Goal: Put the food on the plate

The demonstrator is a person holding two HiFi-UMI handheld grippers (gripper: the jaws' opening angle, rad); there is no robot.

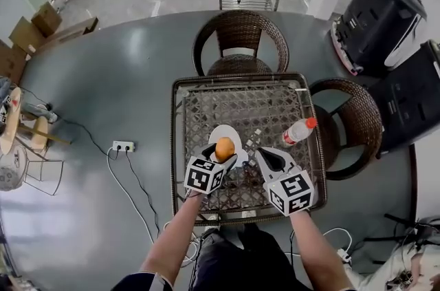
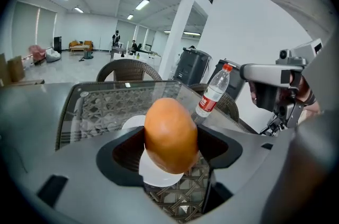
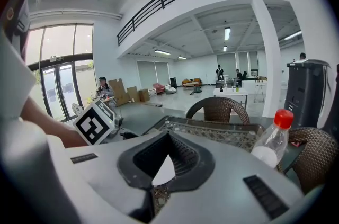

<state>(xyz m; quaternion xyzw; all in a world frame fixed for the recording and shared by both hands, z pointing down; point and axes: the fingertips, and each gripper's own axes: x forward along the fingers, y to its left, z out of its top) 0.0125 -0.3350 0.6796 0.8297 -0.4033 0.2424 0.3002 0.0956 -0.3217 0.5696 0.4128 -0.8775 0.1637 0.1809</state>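
An orange-brown, egg-shaped piece of food [image 1: 225, 146] [image 2: 169, 133] is held just above a small white plate [image 1: 227, 133] [image 2: 131, 123] on the glass-topped wicker table [image 1: 206, 97]. My left gripper [image 1: 224, 155] [image 2: 170, 153] is shut on the food, one jaw on each side of it. Just to its right, my right gripper [image 1: 264, 156] [image 3: 153, 190] is shut with nothing in it; its jaws meet in a seam, and a sliver of the plate [image 3: 164, 170] shows through the notch. The left gripper's marker cube [image 3: 95, 122] shows in the right gripper view.
A plastic water bottle [image 1: 298, 131] [image 2: 212, 91] [image 3: 271, 144] with a red cap stands on the table right of the plate. Wicker chairs [image 1: 239, 42] stand at the far side and the right side [image 1: 357, 124]. A power strip [image 1: 123, 146] and cables lie on the floor at left.
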